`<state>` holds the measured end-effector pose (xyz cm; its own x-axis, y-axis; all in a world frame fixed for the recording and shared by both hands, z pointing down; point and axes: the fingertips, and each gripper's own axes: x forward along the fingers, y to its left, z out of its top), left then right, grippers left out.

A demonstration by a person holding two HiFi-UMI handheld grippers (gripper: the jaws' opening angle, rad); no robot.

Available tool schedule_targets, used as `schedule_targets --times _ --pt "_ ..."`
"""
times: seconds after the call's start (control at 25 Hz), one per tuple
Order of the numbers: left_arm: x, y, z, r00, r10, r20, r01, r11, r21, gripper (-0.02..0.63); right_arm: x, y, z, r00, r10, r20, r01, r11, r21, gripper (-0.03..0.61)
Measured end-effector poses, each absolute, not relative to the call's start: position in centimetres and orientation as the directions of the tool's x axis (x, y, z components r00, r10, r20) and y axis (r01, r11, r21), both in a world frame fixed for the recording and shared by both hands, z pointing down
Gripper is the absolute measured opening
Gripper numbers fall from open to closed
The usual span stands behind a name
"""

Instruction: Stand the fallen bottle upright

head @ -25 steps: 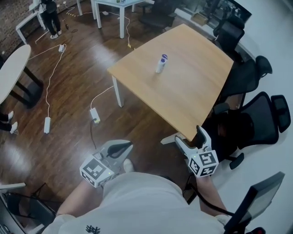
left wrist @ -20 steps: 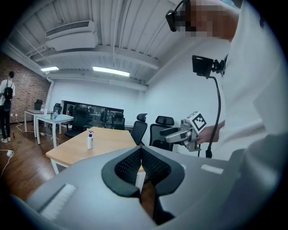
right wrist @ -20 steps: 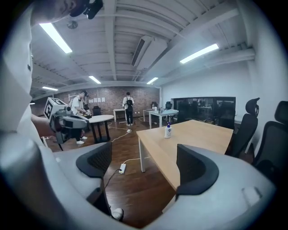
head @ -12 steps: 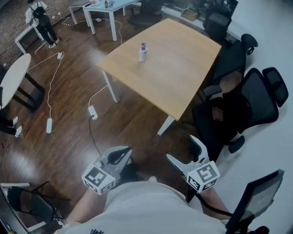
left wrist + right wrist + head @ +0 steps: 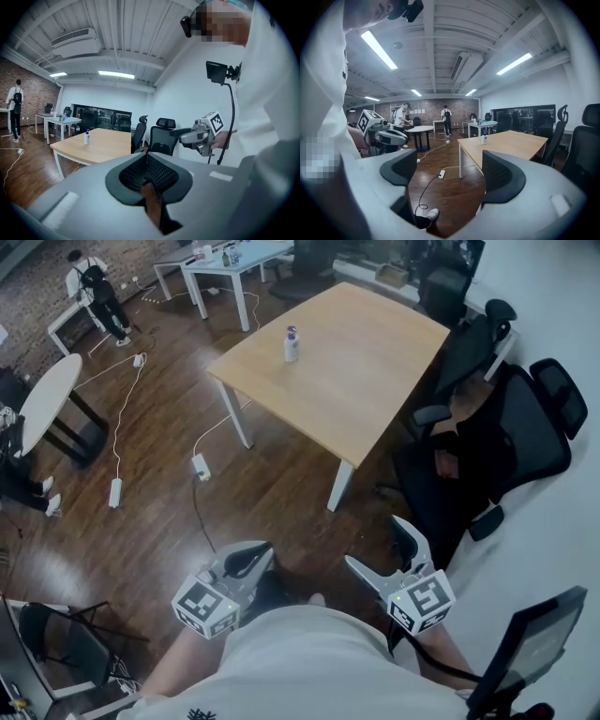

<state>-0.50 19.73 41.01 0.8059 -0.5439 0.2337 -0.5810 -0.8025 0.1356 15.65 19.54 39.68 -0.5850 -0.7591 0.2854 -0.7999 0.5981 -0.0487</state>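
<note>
The white pump bottle (image 5: 292, 343) stands upright near the far edge of the wooden table (image 5: 375, 381), well apart from me. My left gripper (image 5: 251, 557) is pinched closed on nothing, and my right gripper (image 5: 380, 547) gapes empty. The job looks done.

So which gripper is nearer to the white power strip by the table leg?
Left. The left gripper hangs a little back from the power strip; the right gripper is farther, off to its right.
</note>
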Motion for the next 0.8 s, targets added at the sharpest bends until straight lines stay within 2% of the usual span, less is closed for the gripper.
schedule_targets --times 0.8 --pt "0.2 18.7 40.9 0.805 -0.552 0.218 -0.584 -0.8 0.134 0.011 16.6 19.0 39.9 -0.579 -0.764 0.284 -0.805 0.591 -0.053 0.433"
